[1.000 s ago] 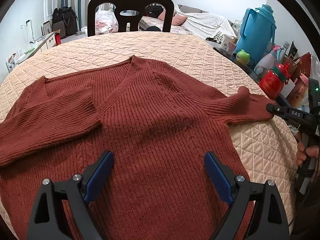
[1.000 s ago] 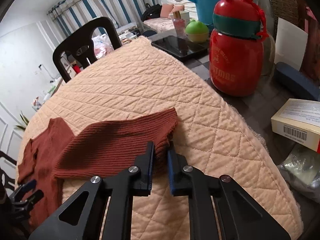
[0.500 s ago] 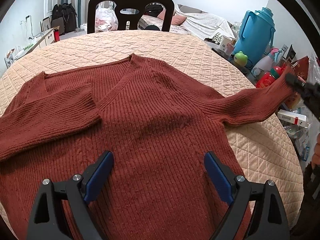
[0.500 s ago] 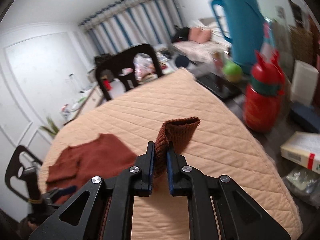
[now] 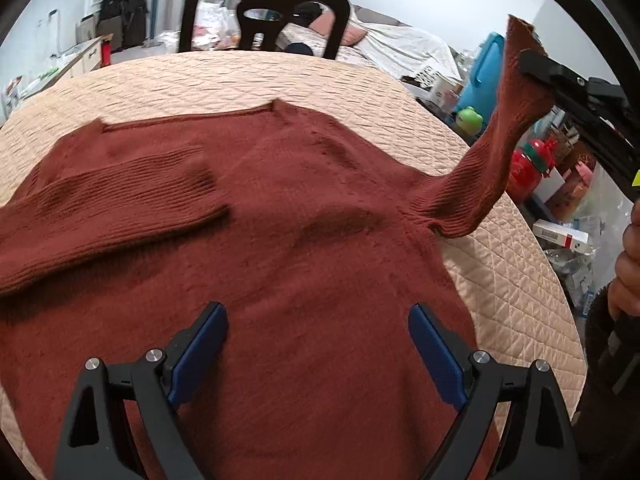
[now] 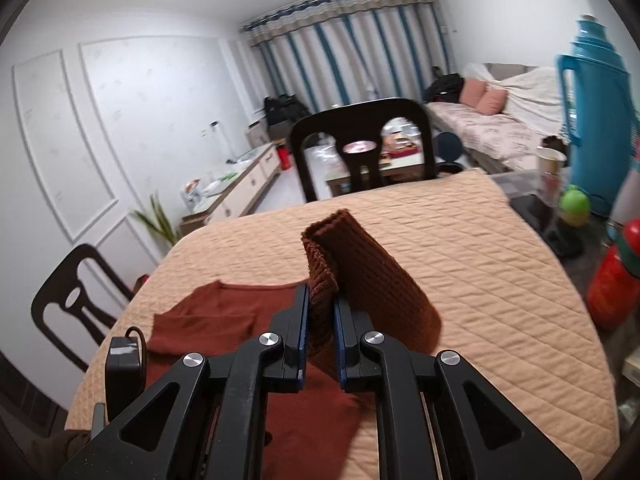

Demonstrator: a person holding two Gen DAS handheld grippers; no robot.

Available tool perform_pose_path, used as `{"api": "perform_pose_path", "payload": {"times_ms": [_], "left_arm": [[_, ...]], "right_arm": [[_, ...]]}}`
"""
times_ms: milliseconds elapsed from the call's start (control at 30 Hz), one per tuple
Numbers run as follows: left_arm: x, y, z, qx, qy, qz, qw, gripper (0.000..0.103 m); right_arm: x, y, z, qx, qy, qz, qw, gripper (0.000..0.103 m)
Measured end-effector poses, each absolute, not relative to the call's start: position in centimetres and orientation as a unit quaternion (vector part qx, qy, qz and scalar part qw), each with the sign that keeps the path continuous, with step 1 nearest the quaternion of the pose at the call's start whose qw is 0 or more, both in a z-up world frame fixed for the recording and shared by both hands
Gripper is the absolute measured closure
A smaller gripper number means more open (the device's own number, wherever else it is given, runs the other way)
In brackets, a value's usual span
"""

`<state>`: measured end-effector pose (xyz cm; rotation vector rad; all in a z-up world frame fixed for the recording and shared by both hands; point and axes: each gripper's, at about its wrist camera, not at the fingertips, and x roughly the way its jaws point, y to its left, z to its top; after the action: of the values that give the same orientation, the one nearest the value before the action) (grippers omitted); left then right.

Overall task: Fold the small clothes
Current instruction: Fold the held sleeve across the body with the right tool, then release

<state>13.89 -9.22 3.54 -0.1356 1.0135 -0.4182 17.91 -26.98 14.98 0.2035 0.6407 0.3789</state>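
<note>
sweater: rust-red, ribbed knit | table cover: peach, diamond-quilted | curtains: white with blue stripes | flask: teal | bottle: red (green band) | chair: black

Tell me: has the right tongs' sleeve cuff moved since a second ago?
Yes. The cuff, clamped in the right tongs, has risen off the quilt; in the left wrist view it now stands above the red bottle it was level with.

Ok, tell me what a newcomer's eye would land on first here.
The rust-red sweater spread across the quilted peach table cover dominates. At the right, the right claw is shut on the sweater's right sleeve, holding it up off the table. The left claw hovers open over the sweater's lower body.
</note>
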Motion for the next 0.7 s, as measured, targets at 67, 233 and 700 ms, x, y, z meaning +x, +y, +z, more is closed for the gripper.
{"api": "perform_pose_path", "payload": {"times_ms": [67, 233, 700], "left_arm": [[13.6, -8.1, 3.7, -0.072, 0.480, -0.191, 0.853, 0.010], [12.8, -5.3, 4.1, -0.080, 0.474, -0.174, 0.860, 0.010], [10.3, 2.6, 3.3, -0.127, 0.462, -0.124, 0.869, 0.010]], "right_arm": [[18.2, -25.9, 14.8, 0.097, 0.316, 0.200, 0.922, 0.092], [18.8, -21.9, 14.2, 0.084, 0.330, 0.236, 0.910, 0.092], [20.9, -16.2, 10.8, 0.063, 0.384, 0.275, 0.879, 0.092]]}}
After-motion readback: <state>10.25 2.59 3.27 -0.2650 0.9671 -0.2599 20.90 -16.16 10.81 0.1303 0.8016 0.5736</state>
